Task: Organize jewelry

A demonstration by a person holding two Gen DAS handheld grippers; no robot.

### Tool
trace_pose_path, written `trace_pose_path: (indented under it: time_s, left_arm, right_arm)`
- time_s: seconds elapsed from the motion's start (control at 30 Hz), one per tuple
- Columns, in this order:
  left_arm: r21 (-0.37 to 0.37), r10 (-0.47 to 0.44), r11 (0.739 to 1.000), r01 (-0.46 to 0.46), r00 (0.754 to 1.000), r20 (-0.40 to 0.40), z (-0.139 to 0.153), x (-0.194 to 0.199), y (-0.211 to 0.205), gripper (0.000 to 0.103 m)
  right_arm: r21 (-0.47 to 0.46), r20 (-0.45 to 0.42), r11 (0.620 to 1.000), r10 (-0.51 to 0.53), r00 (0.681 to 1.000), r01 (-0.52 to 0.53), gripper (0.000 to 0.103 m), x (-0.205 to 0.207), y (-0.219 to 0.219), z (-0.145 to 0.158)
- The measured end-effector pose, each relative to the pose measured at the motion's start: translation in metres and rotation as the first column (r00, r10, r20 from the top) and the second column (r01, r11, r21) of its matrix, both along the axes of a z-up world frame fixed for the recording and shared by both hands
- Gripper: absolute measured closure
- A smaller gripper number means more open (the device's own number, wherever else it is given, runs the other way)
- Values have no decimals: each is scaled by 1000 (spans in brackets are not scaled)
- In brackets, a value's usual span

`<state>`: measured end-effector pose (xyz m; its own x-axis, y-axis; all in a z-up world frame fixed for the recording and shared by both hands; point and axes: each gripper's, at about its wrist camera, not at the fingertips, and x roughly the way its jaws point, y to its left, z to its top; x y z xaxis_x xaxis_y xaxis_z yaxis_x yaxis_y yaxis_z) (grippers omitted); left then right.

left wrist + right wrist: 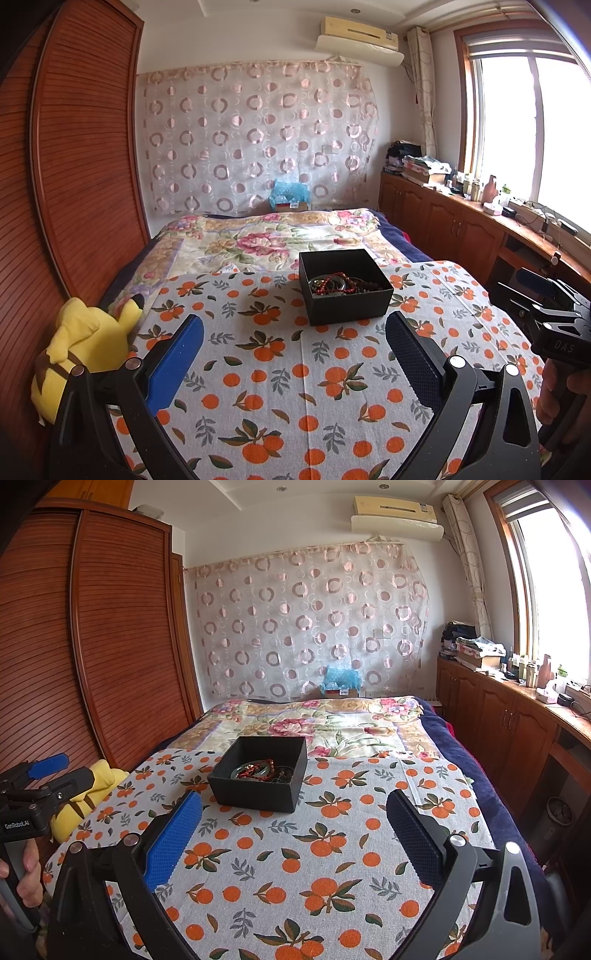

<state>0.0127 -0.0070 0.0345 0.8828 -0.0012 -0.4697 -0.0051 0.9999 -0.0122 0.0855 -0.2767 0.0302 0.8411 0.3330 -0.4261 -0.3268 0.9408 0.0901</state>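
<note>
A black open box [345, 302] stands on the orange-print cloth [288, 373]; it also shows in the right wrist view [258, 788]. Inside lie red bead strings [332, 284], dark beads and a green bangle [255, 770]. My left gripper [295, 325] is open and empty, held short of the box, which sits ahead and slightly right. My right gripper [293, 801] is open and empty, with the box ahead and to its left. The right gripper's body [554, 317] shows at the left view's right edge; the left gripper's body [37, 786] shows at the right view's left edge.
The cloth covers the near end of a bed with a floral quilt [273, 236]. A yellow plush toy [85, 343] lies at the left edge. A wooden wardrobe [74, 166] stands left. Wooden cabinets [454, 218] with clutter run along the right under the window.
</note>
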Motion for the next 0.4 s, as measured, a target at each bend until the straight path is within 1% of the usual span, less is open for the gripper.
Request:
trace_pose_path:
  time_s: [0.4]
  left_arm:
    - [1,-1,1000,1,1000,0,-1,0,0,8]
  right_arm:
    - [1,-1,1000,-1,1000,1,3,0,0,0]
